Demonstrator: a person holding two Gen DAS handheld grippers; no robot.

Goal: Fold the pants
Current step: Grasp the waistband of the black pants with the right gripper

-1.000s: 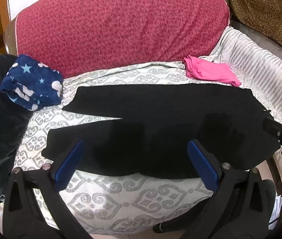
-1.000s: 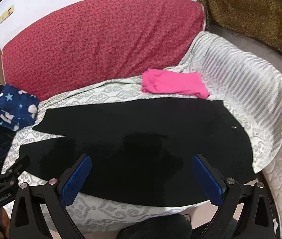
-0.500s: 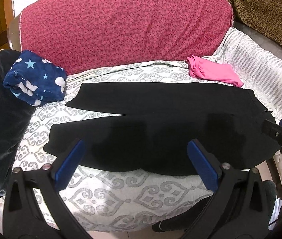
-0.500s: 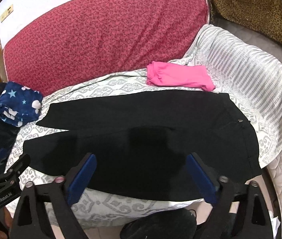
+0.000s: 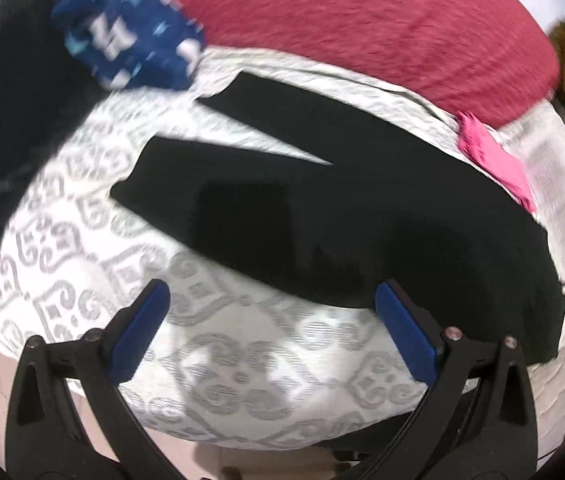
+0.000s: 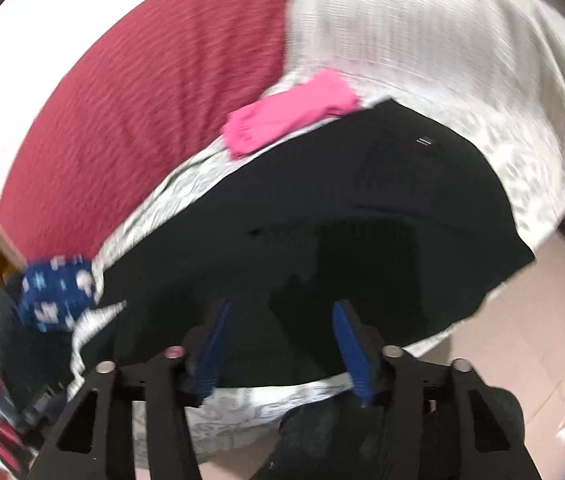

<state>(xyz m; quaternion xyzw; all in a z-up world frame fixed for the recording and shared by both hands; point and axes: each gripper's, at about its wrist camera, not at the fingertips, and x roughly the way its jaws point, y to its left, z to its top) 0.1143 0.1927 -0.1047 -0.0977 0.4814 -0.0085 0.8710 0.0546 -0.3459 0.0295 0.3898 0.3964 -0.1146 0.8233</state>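
Pants [image 5: 362, 208] lie flat, unfolded; the left gripper [image 5: 270, 332] stays wide apart, the right gripper [image 6: 278, 344] has narrowed, holding nothing, both swinging closer to start.

A bedroom in a home, with clothes laid out on a bed.

A white bedspread [image 5: 242, 364] with a grey scroll pattern covers the mattress, and a big red cushion [image 5: 382, 20] stands along its far side like a headboard. A striped white blanket [image 6: 442, 40] is draped at one end. Everyday laundry lies about: black pants [image 5: 362, 208] spread flat, a folded pink garment [image 6: 294, 112], and a rolled navy cloth with stars [image 5: 130, 44]. Pale floor tiles [image 6: 522, 340] show beside the bed.
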